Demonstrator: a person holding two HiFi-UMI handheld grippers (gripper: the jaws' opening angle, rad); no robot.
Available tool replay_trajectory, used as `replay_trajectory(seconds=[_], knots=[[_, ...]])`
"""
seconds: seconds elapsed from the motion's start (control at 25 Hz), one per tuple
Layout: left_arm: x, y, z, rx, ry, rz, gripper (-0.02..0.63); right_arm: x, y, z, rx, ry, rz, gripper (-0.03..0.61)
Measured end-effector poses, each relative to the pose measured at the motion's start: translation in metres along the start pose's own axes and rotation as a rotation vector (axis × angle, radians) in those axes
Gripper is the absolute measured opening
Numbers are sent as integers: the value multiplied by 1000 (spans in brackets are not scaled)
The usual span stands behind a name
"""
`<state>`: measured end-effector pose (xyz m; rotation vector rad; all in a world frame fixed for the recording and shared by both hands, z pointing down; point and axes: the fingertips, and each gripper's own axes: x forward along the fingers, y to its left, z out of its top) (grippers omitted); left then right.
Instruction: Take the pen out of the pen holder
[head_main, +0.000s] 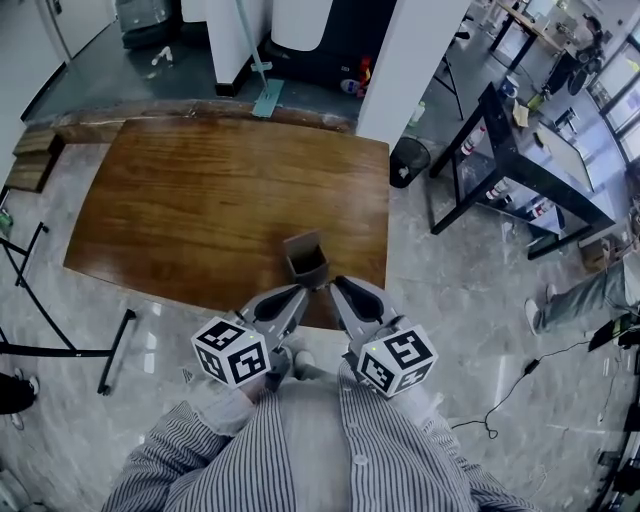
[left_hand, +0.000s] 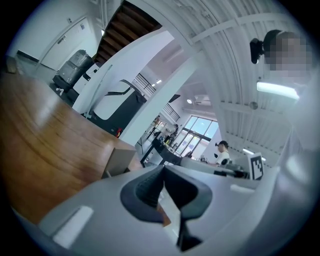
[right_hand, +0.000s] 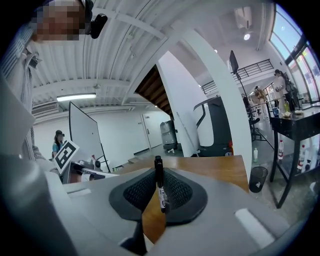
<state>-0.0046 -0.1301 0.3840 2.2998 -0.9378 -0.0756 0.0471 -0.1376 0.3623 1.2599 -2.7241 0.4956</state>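
A dark, square pen holder (head_main: 306, 260) stands upright near the front edge of the wooden table (head_main: 200, 200). In the right gripper view a black pen (right_hand: 159, 186) with a white label stands upright between the pads, and my right gripper (right_hand: 159, 172) is shut on it. In the head view the right gripper (head_main: 340, 287) sits just in front of the holder, to its right. My left gripper (head_main: 298, 293) is beside it, in front of the holder and to its left. In the left gripper view the holder (left_hand: 119, 159) is just ahead, and the left gripper (left_hand: 163, 169) has its tips together with nothing between them.
A black-framed bench (head_main: 520, 170) and a black waste bin (head_main: 408, 160) stand to the right of the table. A black stand's legs (head_main: 60, 320) lie on the floor at the left. A white pillar (head_main: 415, 60) rises behind the table's far right corner.
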Motion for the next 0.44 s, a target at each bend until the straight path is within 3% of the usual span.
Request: replay_trajectory(seconds=[0.44], knots=[[-2,-1,-7,-1,33,5,8,2,4,-8,17,38,29,44]])
